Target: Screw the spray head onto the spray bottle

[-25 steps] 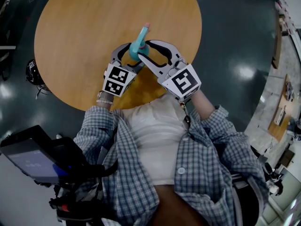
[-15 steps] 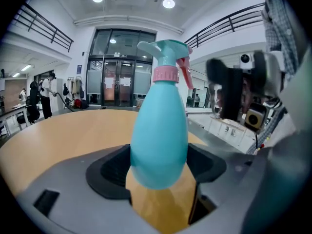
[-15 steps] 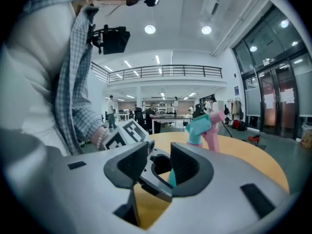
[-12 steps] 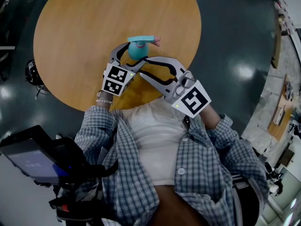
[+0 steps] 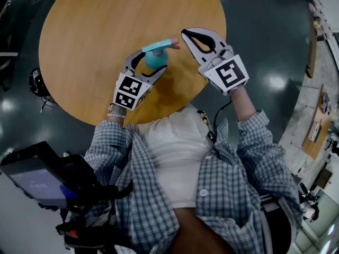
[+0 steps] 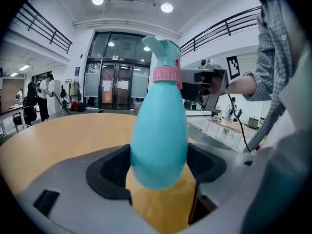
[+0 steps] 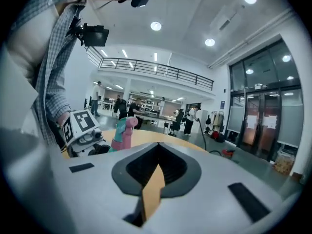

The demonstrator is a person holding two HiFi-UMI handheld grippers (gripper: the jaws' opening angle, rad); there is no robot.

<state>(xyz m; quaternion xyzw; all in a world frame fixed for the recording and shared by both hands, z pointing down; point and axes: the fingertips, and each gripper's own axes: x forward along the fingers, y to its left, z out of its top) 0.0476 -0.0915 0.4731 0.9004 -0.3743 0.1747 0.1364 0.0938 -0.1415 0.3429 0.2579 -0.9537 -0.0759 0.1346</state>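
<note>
The round wooden table (image 5: 95, 46) takes up the top of the head view, and the person in a checked shirt (image 5: 159, 194) stands at its near edge. Over that near part, the left claw (image 5: 150, 63) pinches the teal bottle (image 5: 156, 60) by its rounded lower body, one jaw on each side, so the bottle stands roughly upright between them. The right claw (image 5: 186, 35) is just to the right of the bottle and clear of it. Its jaws have just been closing and are now pressed together with nothing between them. From the right claw's own view the bottle (image 7: 119, 138) sits off to the left, well outside the jaws. The spray head (image 6: 163, 52) sits on the bottle's neck above a pink collar (image 6: 167, 74).
</note>
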